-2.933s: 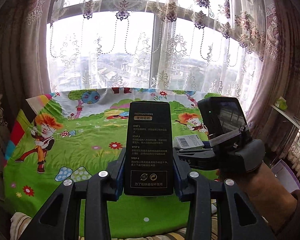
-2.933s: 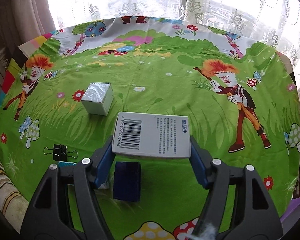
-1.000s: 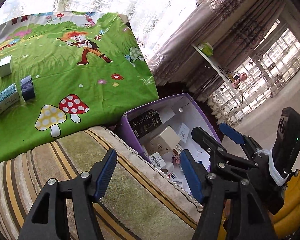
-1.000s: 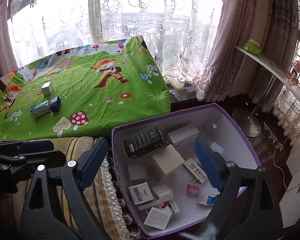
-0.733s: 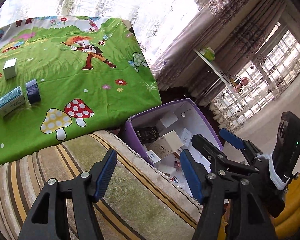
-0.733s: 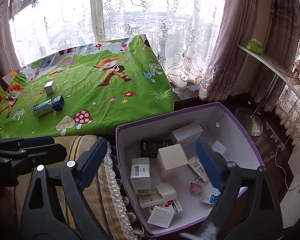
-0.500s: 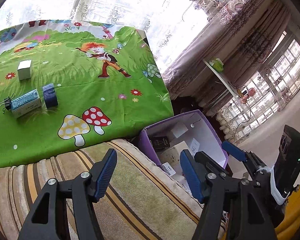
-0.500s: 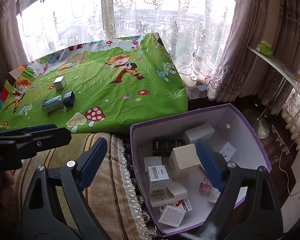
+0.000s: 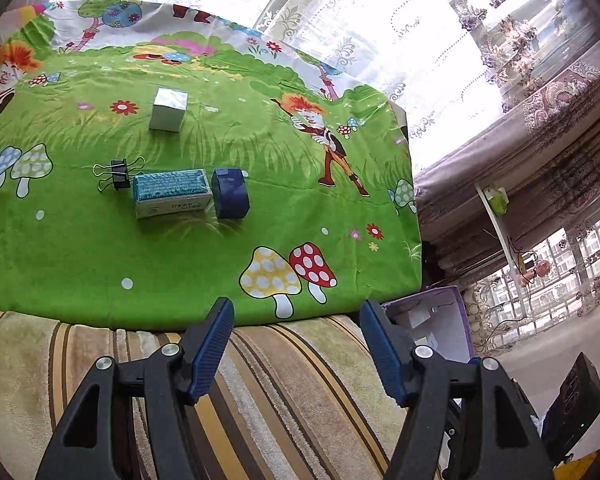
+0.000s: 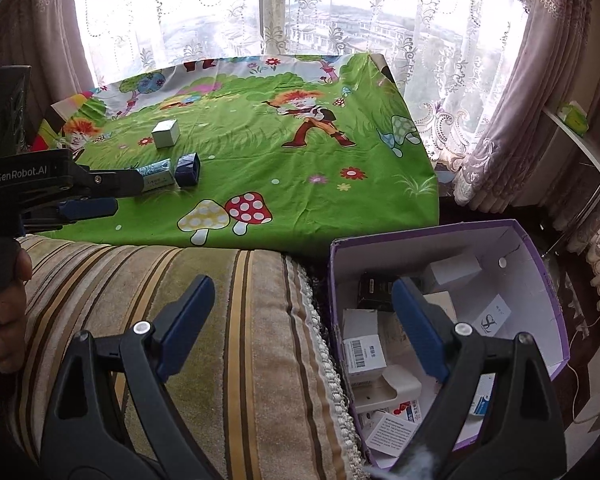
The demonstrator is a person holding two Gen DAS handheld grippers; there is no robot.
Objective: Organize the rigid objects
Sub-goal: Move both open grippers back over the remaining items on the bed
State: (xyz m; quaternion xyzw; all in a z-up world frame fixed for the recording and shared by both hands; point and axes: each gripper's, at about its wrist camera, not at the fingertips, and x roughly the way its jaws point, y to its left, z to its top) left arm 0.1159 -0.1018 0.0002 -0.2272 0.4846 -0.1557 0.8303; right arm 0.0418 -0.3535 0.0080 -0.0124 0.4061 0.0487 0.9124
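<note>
On the green cartoon-print cloth, toward its left half, four items remained. Silver-white cube box: stood farthest back, apart from the others. Black binder clip: lay just left of a teal-topped box, which lay lengthwise with printed white side facing the near edge. Dark blue box: sat right against the teal-topped box's right end, open end visible in the right wrist view.

Striped cushion: ran along the cloth's near edge, brown, cream and yellow bands, fringed at its right end.

Purple carton: sat lower down, beside the cushion's right end, off the cloth's near right corner. White interior, holding a jumble of small packages: a black box at the back, several white and cream boxes, a barcode-labelled box, printed leaflets near the front wall.

Left gripper: blue pads parted about midway, nothing between them, poised above the cushion and aimed at the cloth; a hand gripped its black handle in the right wrist view.

Right gripper: jaws spread wide and empty, straddling the cushion's fringed end and the carton's left wall.
</note>
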